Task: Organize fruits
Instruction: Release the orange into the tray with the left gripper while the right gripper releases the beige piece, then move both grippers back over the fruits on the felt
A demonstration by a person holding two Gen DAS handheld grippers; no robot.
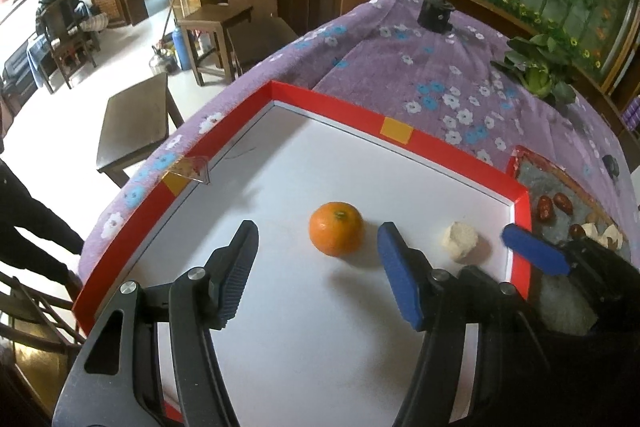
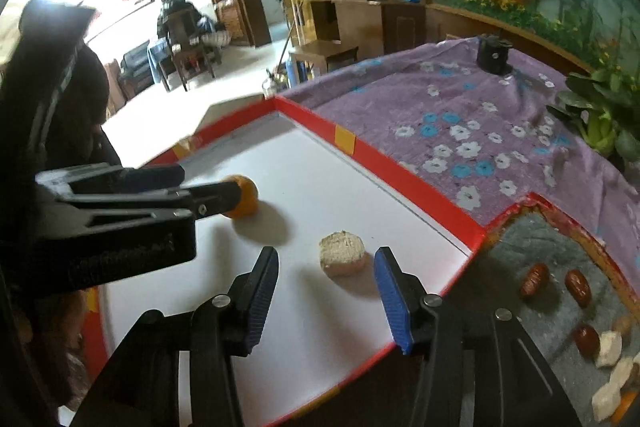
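Note:
An orange mandarin (image 1: 336, 228) sits on the white board with a red rim (image 1: 448, 155). My left gripper (image 1: 316, 243) is open, its jaws on either side of the mandarin and just short of it. A pale round cake-like piece (image 2: 341, 253) lies on the board near its right edge; it also shows in the left wrist view (image 1: 461, 241). My right gripper (image 2: 326, 265) is open, its jaws straddling that piece without touching it. In the right wrist view the left gripper (image 2: 176, 191) partly hides the mandarin (image 2: 246, 201).
A grey tray (image 2: 520, 247) to the right of the board holds red dates (image 2: 534, 279) and pale pieces (image 2: 608, 347). The table has a purple flowered cloth (image 1: 440, 75), a green plant (image 1: 536, 67) and a black camera mount (image 1: 436, 13). Chairs and stools stand beyond the left edge.

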